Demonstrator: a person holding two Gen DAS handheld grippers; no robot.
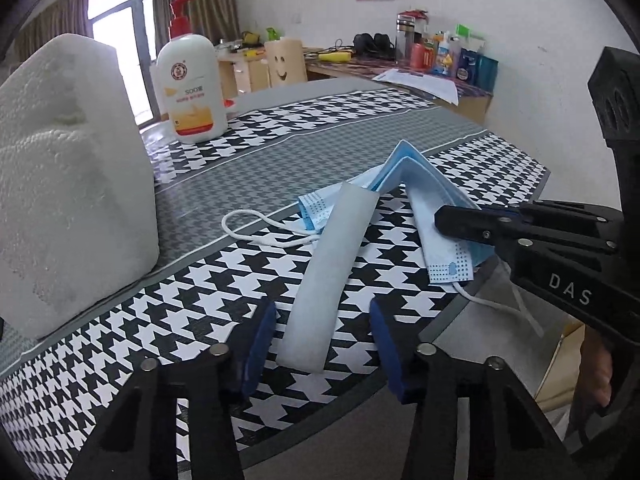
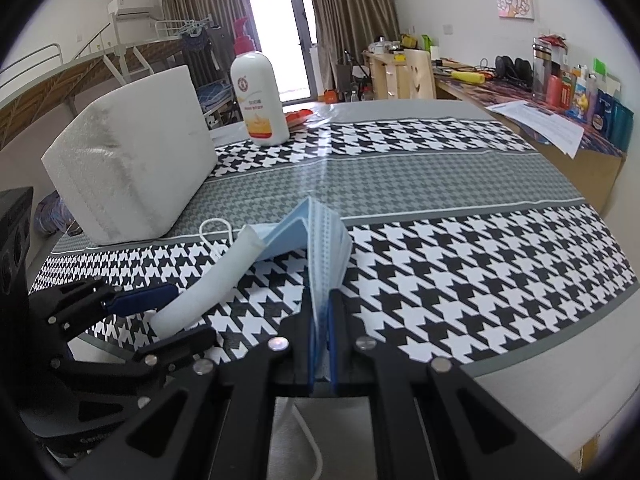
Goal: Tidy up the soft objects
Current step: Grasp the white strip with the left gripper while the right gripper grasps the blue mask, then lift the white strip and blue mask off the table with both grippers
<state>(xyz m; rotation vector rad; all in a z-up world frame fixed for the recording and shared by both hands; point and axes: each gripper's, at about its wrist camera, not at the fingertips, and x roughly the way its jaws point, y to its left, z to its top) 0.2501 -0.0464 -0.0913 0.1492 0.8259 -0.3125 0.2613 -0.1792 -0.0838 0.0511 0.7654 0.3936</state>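
White foam block left on houndstooth tablecloth; lotion pump bottle behind; cluttered desk by wall.

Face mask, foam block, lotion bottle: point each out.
Face mask point(image 2: 326, 240): right wrist view, pleated blue panel.
Foam block point(image 1: 68, 184): left wrist view, front face.
Lotion bottle point(image 2: 262, 100): right wrist view, white body at the label.
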